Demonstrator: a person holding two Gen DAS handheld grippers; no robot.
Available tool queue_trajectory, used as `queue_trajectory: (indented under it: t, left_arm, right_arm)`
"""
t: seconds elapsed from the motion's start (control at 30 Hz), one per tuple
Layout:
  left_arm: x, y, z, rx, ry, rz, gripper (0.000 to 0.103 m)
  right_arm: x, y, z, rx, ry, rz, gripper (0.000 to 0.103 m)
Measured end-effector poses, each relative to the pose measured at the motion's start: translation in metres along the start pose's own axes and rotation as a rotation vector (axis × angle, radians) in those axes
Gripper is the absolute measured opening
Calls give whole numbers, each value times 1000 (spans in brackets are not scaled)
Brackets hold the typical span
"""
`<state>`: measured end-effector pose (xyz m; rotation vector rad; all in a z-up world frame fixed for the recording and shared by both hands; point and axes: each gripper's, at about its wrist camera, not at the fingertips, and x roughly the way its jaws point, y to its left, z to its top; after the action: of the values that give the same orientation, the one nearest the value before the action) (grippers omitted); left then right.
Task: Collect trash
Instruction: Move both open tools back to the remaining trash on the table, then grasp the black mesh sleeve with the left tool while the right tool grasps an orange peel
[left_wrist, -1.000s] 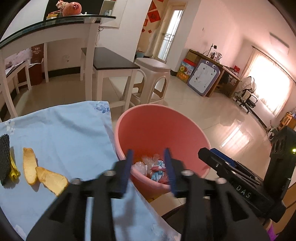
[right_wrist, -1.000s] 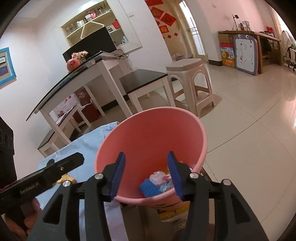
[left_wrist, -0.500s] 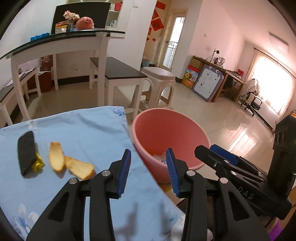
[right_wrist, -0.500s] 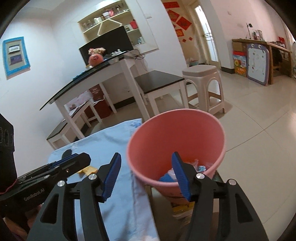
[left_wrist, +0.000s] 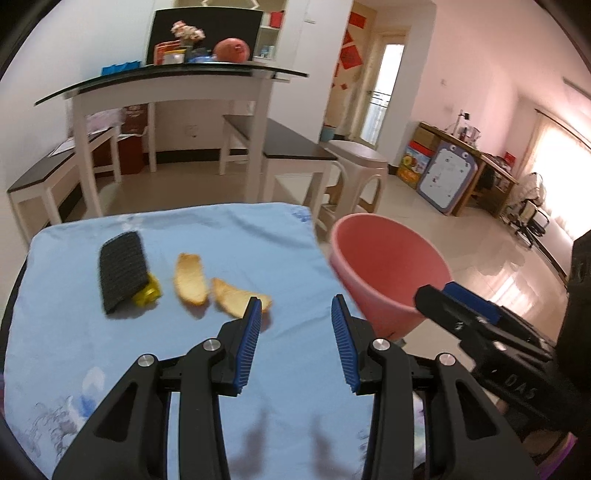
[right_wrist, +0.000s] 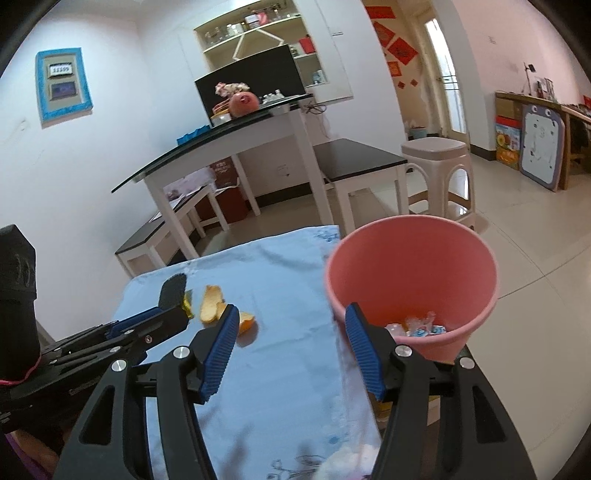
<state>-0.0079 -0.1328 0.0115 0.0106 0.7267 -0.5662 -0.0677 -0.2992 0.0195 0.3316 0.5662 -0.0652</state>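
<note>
Two orange peel pieces (left_wrist: 190, 279) (left_wrist: 232, 297) lie on the light blue tablecloth (left_wrist: 110, 350), beside a black scouring pad (left_wrist: 120, 271) over a yellow scrap (left_wrist: 148, 293). The pink bin (left_wrist: 388, 269) stands off the table's right edge; wrappers lie in it (right_wrist: 417, 326). My left gripper (left_wrist: 295, 314) is open and empty, just right of the nearer peel. My right gripper (right_wrist: 288, 321) is open and empty over the cloth's right edge, between the peels (right_wrist: 212, 304) and the bin (right_wrist: 410, 266).
Behind the table stand a white glass-topped desk (left_wrist: 166, 88), dark-topped benches (left_wrist: 291, 147) and a beige plastic stool (left_wrist: 358, 162). Open tiled floor spreads to the right. A crumpled white scrap (right_wrist: 347, 458) lies at the cloth's near edge.
Both grippers have swung left, away from over the bin and toward the tablecloth. The peels and pad now sit ahead of the left gripper. Both stay open.
</note>
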Motion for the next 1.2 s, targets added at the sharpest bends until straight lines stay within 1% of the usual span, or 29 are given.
queue_trajectory:
  t: [0.2,0.4,0.6,0.73,0.87,0.97,1.07,1.2]
  left_arm:
    - [-5,47,-7,-74,0,73,40]
    - [1,103,-8,-167,8,152,40]
    - [14,142,-4,-220,21,208,40]
    - [28,158,1,-249,35,227,40]
    - [46,172,8,-310,58,211,40]
    - [58,178,13,-320,61,230,40]
    - [71,185,17,-342,69,233,40]
    - [90,193,17,-345,105,273,40]
  right_arm:
    - [11,27,-7,-45,21,39,59]
    - [31,46,-12,-68,53,84,59]
    - [58,57,-11,-85,87,115,59]
    - [72,58,-9,-84,103,130,59]
    - [85,59,-8,-85,117,138,59]
    - [94,59,-6,-86,125,146,59]
    - [101,61,-3,-96,128,154,59]
    - [112,68,0,-117,134,172,59]
